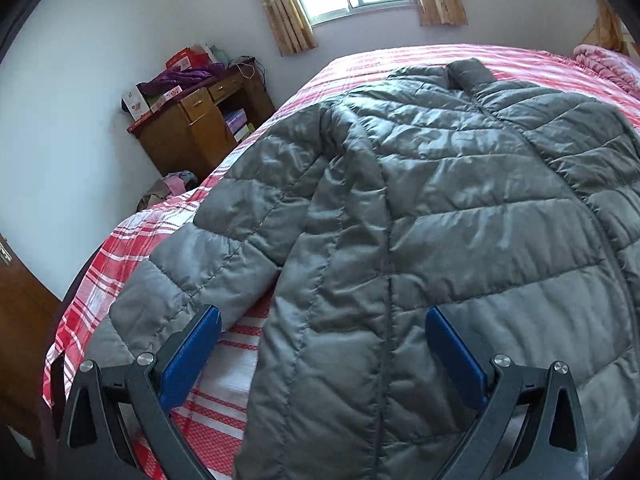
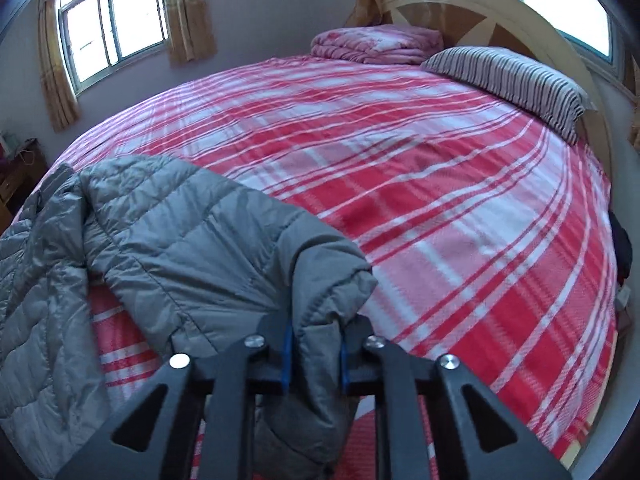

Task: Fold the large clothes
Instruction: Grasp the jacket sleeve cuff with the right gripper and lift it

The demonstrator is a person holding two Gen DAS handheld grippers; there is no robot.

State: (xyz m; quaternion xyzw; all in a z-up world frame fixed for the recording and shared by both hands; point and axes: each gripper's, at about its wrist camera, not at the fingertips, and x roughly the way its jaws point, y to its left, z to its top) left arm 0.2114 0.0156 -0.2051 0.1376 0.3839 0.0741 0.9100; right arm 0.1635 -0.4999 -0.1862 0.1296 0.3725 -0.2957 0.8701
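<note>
A grey quilted puffer jacket (image 1: 440, 200) lies spread on the red and white plaid bed (image 1: 120, 264), collar toward the far side. My left gripper (image 1: 322, 320) is open and empty, its blue pads either side of the jacket's lower left front, just above it. The jacket's left sleeve (image 1: 192, 256) lies along the bed edge. In the right wrist view my right gripper (image 2: 316, 340) is shut on the cuff end of the jacket's right sleeve (image 2: 200, 248), which is lifted and bunched between the fingers.
A wooden desk (image 1: 192, 124) cluttered with boxes and clothes stands by the wall left of the bed. A striped pillow (image 2: 512, 84) and a folded pink blanket (image 2: 376, 44) lie at the wooden headboard (image 2: 500, 12). Curtained windows are behind.
</note>
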